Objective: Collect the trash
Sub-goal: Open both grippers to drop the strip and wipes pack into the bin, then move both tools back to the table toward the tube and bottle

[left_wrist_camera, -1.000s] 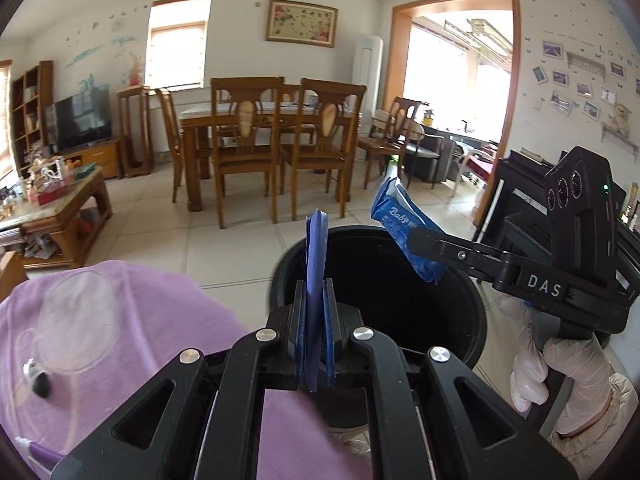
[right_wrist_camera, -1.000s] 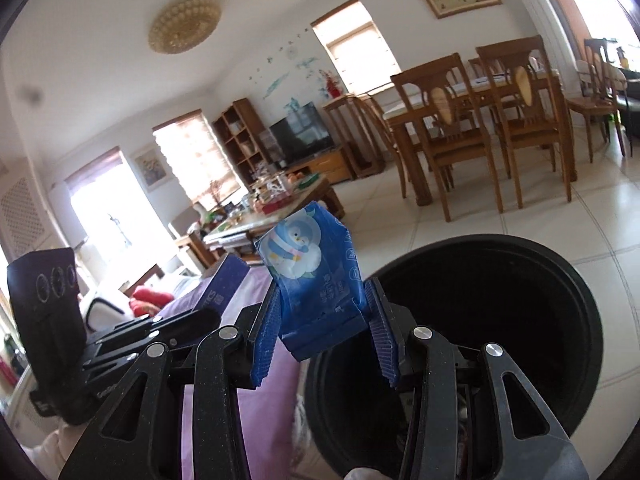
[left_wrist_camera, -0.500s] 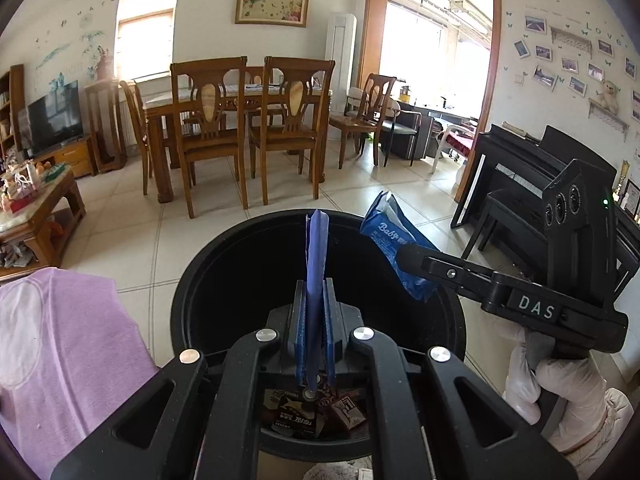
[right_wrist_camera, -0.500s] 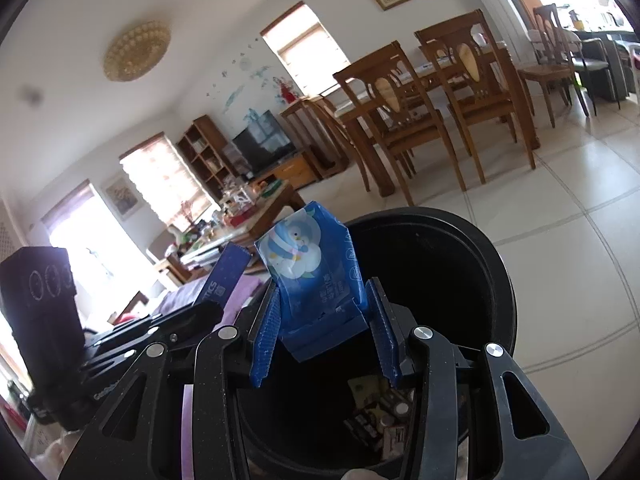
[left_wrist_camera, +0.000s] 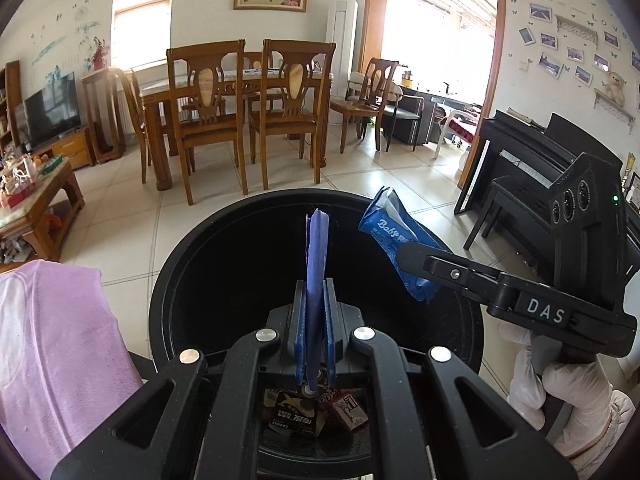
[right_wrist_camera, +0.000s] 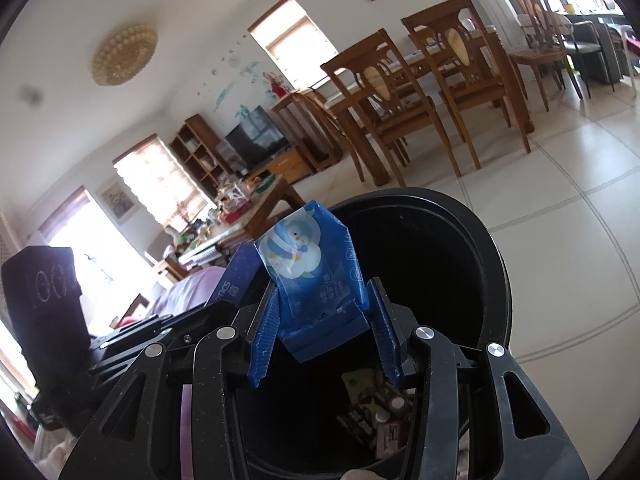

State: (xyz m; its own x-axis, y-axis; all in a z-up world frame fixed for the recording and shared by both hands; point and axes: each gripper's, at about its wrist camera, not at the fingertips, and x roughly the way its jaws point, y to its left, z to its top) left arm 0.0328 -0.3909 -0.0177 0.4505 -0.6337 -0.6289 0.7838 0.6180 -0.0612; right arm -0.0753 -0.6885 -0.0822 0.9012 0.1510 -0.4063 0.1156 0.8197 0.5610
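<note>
The left tongs [left_wrist_camera: 314,320] are pressed on a flat purple-blue package [left_wrist_camera: 317,256], which stands upright on its edge between the blue pads, so that only its thin side faces the camera. The right tongs [right_wrist_camera: 326,320] are pinching a blue wipes packet [right_wrist_camera: 316,276] with a penguin picture, held by its lower part, with the top sticking up and free. Both pieces hang directly over the open mouth of the black trash bin [left_wrist_camera: 192,264], which lies just below and ahead of the two tongs; I judge they are held there so that each piece will fall inside when the tongs spread. On the bin's bottom some small wrappers [left_wrist_camera: 296,412] lie already (a few dark and red ones). The right tongs come from the right side of the left tongs, near but not touching them, probably to leave room for both drops.
</note>
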